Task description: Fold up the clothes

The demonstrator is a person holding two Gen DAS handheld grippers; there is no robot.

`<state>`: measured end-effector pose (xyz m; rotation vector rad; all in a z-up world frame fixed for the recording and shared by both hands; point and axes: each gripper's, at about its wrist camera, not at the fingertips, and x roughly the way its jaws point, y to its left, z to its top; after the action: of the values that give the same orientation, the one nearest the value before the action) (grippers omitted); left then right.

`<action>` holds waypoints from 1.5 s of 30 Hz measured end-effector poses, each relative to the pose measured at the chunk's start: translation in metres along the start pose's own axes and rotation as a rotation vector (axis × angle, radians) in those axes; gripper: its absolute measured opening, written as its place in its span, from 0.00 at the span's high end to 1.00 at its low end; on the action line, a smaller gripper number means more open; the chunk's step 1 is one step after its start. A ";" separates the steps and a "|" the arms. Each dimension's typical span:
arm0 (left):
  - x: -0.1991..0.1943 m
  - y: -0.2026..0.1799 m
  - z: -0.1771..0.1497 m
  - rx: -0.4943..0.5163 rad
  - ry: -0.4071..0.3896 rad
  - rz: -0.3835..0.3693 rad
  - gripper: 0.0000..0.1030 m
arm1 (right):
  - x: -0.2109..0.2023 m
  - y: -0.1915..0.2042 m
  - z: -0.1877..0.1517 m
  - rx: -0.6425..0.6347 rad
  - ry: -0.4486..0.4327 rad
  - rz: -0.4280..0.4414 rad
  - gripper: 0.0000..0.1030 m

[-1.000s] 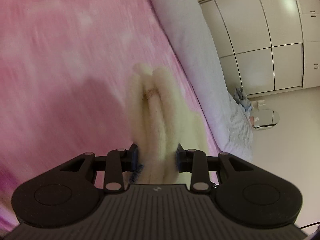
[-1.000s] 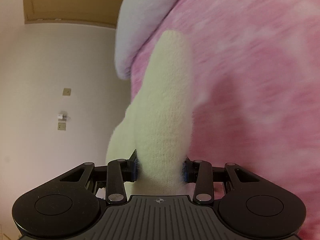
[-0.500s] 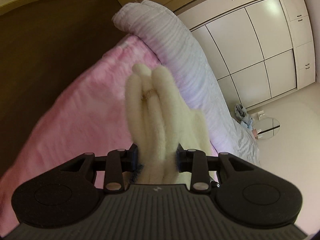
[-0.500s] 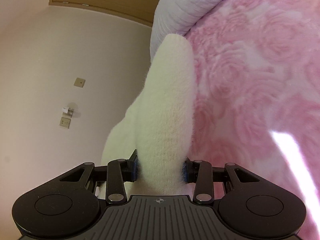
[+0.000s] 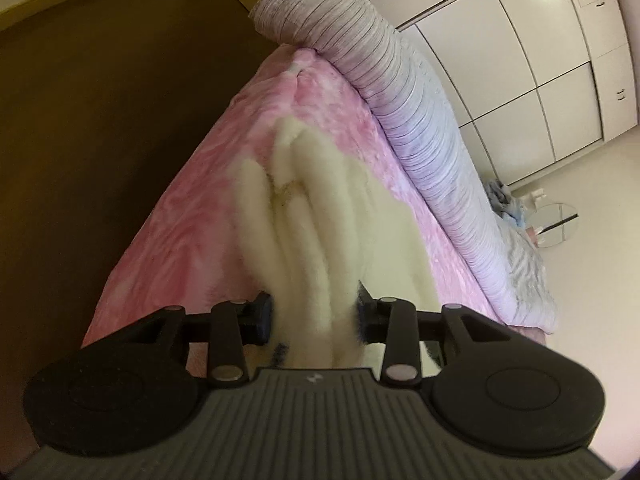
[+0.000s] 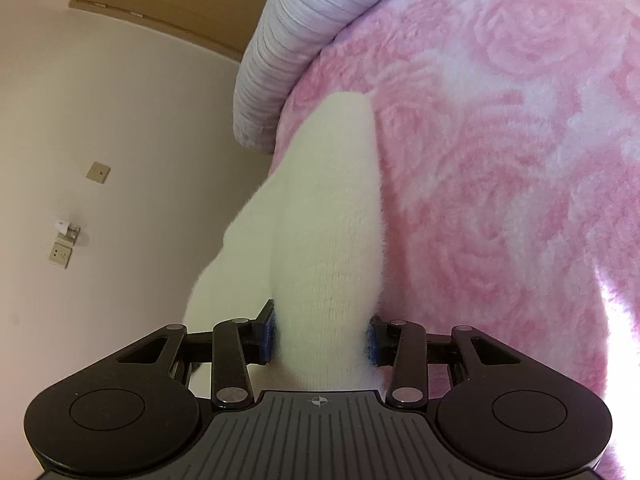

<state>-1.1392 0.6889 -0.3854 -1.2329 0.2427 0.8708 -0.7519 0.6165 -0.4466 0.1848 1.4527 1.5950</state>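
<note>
- Left claw [image 5: 314, 316] clamped on a bunched part of the cream fuzzy garment [image 5: 316, 232]; blue pads pressed into the fabric on both sides, mostly buried in the pile.
- Right claw [image 6: 322, 338] likewise clamped on the cream fuzzy garment [image 6: 328, 220], a thick rounded fold filling the gap between the pads.
- Hidden at both claws: the gripped edges themselves, swallowed by fluff; impossible to tell which part of the garment each one holds.
- In the left wrist view, several parallel ridges of fabric running straight away from the claw, long axis along the fingers, ending in soft lobes over the pink blanket [image 5: 192, 216]; a small dark-gold detail among the folds, too blurred to identify.
- In the right wrist view, one smooth tapered fold pointing away from the claw, tip over the pink blanket [image 6: 500, 160]; a second flap hanging off to the left, lower part cut off by the claw body.
- Garment held above the bed, between claws and blanket; contact with the blanket not clear.
- Beyond: rose-patterned blanket, then a rolled grey striped duvet [image 5: 400, 92] along its edge, also seen as duvet [image 6: 288, 40] in the other view.
- Farther out: white wardrobe doors [image 5: 540, 60], a round glass table [image 5: 554, 224] partly blocked by the duvet, wall sockets [image 6: 60, 254].
</note>
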 end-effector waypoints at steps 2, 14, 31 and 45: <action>-0.004 -0.002 0.000 0.006 -0.004 0.015 0.64 | 0.000 0.000 0.000 0.017 0.002 -0.025 0.54; -0.093 -0.102 -0.077 0.349 -0.169 0.298 0.93 | -0.095 0.112 -0.044 -0.384 -0.093 -0.434 0.58; -0.055 -0.084 -0.097 0.421 -0.046 0.412 0.97 | -0.063 0.119 -0.111 -0.520 0.033 -0.529 0.74; -0.070 -0.133 -0.093 0.382 0.081 0.636 0.59 | -0.083 0.144 -0.113 -0.502 0.228 -0.646 0.59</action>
<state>-1.0682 0.5660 -0.2808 -0.8331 0.8590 1.2471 -0.8555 0.4994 -0.3196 -0.7078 1.0661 1.3964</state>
